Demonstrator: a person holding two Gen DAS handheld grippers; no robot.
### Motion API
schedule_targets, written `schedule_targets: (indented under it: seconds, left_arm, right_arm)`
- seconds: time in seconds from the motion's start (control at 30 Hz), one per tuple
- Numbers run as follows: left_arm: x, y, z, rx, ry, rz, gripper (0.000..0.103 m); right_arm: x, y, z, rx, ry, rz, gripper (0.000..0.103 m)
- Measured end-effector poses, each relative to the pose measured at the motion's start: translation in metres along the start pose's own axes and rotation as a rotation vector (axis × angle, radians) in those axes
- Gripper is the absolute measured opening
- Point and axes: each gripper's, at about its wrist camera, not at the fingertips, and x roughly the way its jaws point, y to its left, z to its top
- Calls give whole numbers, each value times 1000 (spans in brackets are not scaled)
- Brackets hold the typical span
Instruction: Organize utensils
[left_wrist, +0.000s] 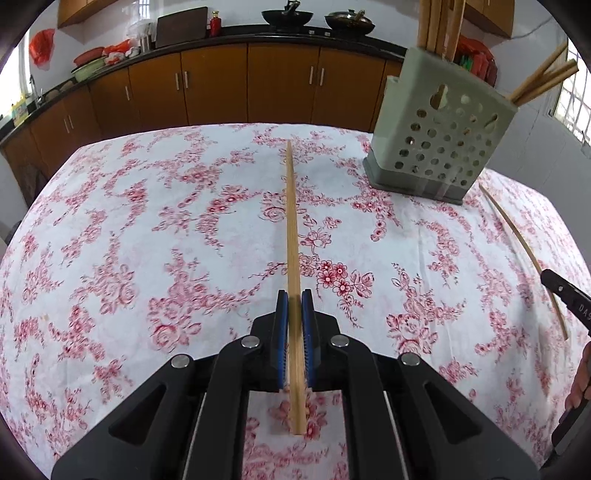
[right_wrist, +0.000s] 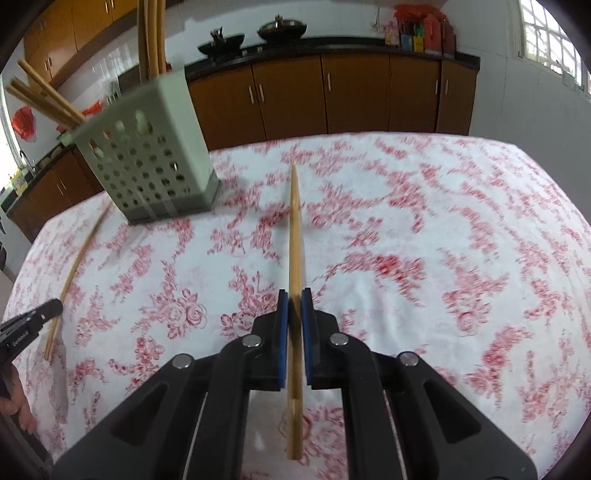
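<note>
**Chopsticks held in both tools**

Chopsticks are the things to tidy here. The left tool (left_wrist: 294, 295) has its two blue pads squeezed tight on one wooden chopstick (left_wrist: 293, 258). The stick runs straight out between the pads and points across the bench (left_wrist: 110, 221). Its back end sticks out behind the pads, over the cloth.

The right tool (right_wrist: 294, 295) is squeezed tight too, on a second chopstick (right_wrist: 294, 240). That stick also points forward, away from the camera, with its thin tip far out over the cloth.

The bench is covered with a white cloth with red flowers (right_wrist: 443, 221). A grey holder with round holes (left_wrist: 436, 147) stands on the cloth near the far edge. It looks tilted, but that may just be the bendy lens. More chopsticks (left_wrist: 439, 26) stand in it, some upright and some leaning out to the side.

From the left view, the holder is ahead and to the right. From the right view, the holder (right_wrist: 147, 162) is ahead and to the left. So it sits between the two tools, farther out.

Each camera sees the other tool at the edge of its picture, with its stick looking curved. Part of a hand (left_wrist: 580, 380) shows there too.

Brown cupboards (left_wrist: 221, 85) and two dark pans (left_wrist: 286, 16) are behind the bench.
</note>
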Motion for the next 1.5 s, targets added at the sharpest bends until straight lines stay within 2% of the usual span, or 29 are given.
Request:
schedule_targets:
  seconds: [0.13, 0.43, 0.63, 0.7, 0.8, 0.97, 1.03, 1.1, 1.13, 1.3, 1.37, 1.4, 1.5]
  left_arm:
    - [-20, 6, 5, -21, -40, -27, 8]
    - [-78, 8, 28, -11, -209, -72, 7]
    - [-99, 6, 45, -16, -287, -86, 8]
    - [-102, 5, 49, -10, -299, -78, 7]
    - [-96, 10, 47, -29, -274, -90, 7]
    - [-67, 14, 24, -36, -158, -116, 8]
    - [-58, 11, 14, -23, -125, -121, 8]
    - [-47, 6, 5, -10, -87, -119, 8]
    - [-43, 6, 1, -7, -72, -118, 8]
    - [-29, 8, -16, -7, -13, -116, 9]
    - [-26, 8, -19, -7, 4, -113, 10]
    - [-26, 8, -20, -9, 7, -113, 10]
    - [-25, 8, -20, -11, 9, -113, 18]
  right_arm:
    - [-25, -6, 6, 10, -75, 10, 8]
    - [-72, -11, 32, 23, -234, 37, 8]
    - [-88, -12, 46, 38, -288, 59, 8]
    - [-89, -12, 50, 41, -294, 63, 5]
    - [-84, -13, 48, 31, -276, 56, 4]
    - [-70, -17, 30, 47, -218, 69, 2]
    - [-62, -20, 23, 51, -173, 63, 6]
    - [-52, -25, 15, 60, -117, 53, 27]
    - [-46, -28, 9, 64, -79, 45, 27]
    - [-29, -33, -17, 18, 52, 29, 26]
    - [-24, -32, -25, 2, 84, 24, 21]
    - [-17, -30, -30, -13, 107, 15, 14]
    - [-11, -24, -29, -52, 98, -16, 7]
